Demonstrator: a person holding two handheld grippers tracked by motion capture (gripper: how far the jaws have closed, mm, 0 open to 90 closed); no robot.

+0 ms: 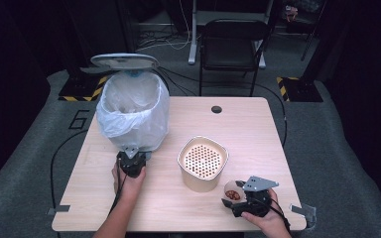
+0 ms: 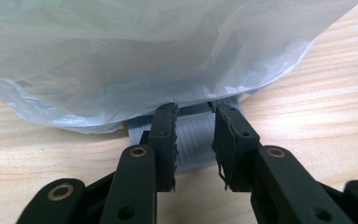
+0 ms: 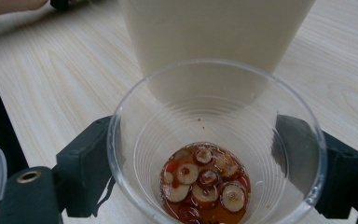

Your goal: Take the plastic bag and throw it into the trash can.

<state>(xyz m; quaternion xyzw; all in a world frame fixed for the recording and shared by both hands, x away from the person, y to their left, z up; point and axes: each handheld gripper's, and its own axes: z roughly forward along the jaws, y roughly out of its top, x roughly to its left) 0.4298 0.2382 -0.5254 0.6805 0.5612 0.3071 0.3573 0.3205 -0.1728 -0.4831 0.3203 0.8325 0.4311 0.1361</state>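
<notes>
Table [image 1: 258, 129]: pale wood-grain top, flat and matt; it bears everything below.
Bin [image 1: 134, 111]: the largest thing, at the far left of the table, lined with a thin, crinkled, translucent white bag [image 2: 158, 56]; its grey lid [image 1: 124, 60] stands raised behind the mouth.
Pedal [image 2: 193, 137]: a ribbed grey plastic plate that sticks out from under the bag at the bin's foot, towards the person.
Strainer tub [image 1: 203, 163]: cream, rounded-square, smooth-walled, with a perforated insert in its top; it stands mid-table, between the bin and the cup.
Cup [image 3: 216, 140]: clear, thin, ridged plastic, upright, mouth up, just beside the tub on the person's side at the near right; in its bottom lie a shallow reddish liquid and round sliced dregs [image 3: 205, 182].
Left gripper [image 2: 195, 142]: its jaws stand narrow over the pedal with a gap between them, and it seems to press down on the pedal, not pinch it.
Right gripper [image 3: 193, 161]: its jaws stand wide, one on either side of the cup wall; the frames do not settle whether the pads press on it.
Deciding relation: the cup sits squarely between the right jaws, its axis upright, and the right hand is the nearer to it; the tub rises directly ahead, the open bin well off to the left.
</notes>
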